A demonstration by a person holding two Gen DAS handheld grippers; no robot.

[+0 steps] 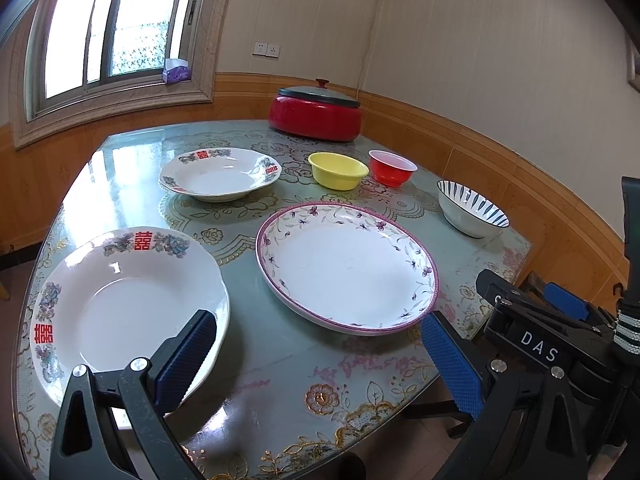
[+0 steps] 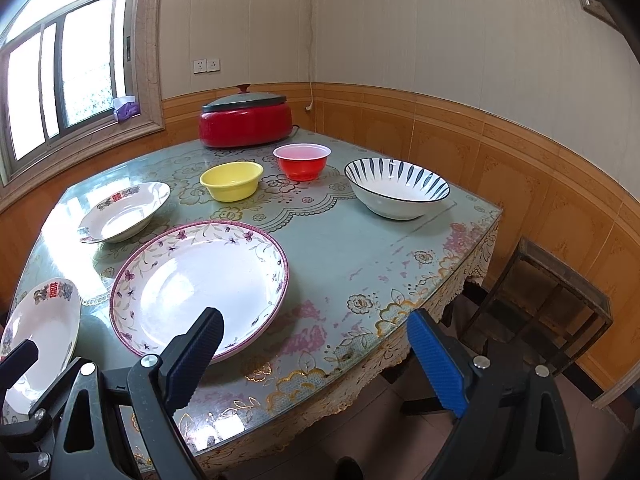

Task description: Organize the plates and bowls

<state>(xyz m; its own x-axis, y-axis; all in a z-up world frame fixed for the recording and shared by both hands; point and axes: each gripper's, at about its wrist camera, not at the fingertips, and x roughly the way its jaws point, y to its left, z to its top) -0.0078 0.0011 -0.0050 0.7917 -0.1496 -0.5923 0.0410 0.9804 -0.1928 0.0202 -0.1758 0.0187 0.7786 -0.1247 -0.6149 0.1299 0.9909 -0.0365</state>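
Observation:
A purple-rimmed floral plate (image 1: 348, 268) (image 2: 200, 284) lies mid-table. Two white deep plates with red characters sit to its left, one near (image 1: 128, 308) (image 2: 40, 332) and one farther back (image 1: 220, 174) (image 2: 124, 210). Behind stand a yellow bowl (image 1: 338, 170) (image 2: 232, 180), a red bowl (image 1: 392, 168) (image 2: 303, 161) and a blue-striped white bowl (image 1: 472, 208) (image 2: 396, 192). My left gripper (image 1: 320, 356) hovers open over the table's near edge, its left finger above the near white plate. My right gripper (image 2: 316, 356) is open and empty beside the floral plate.
A red electric pot (image 1: 316, 114) (image 2: 246, 122) with a grey lid stands at the table's back. The glass-topped table (image 2: 360, 248) ends at the right, where a dark wooden stool (image 2: 552, 300) stands by the tiled wall. A window is at the left.

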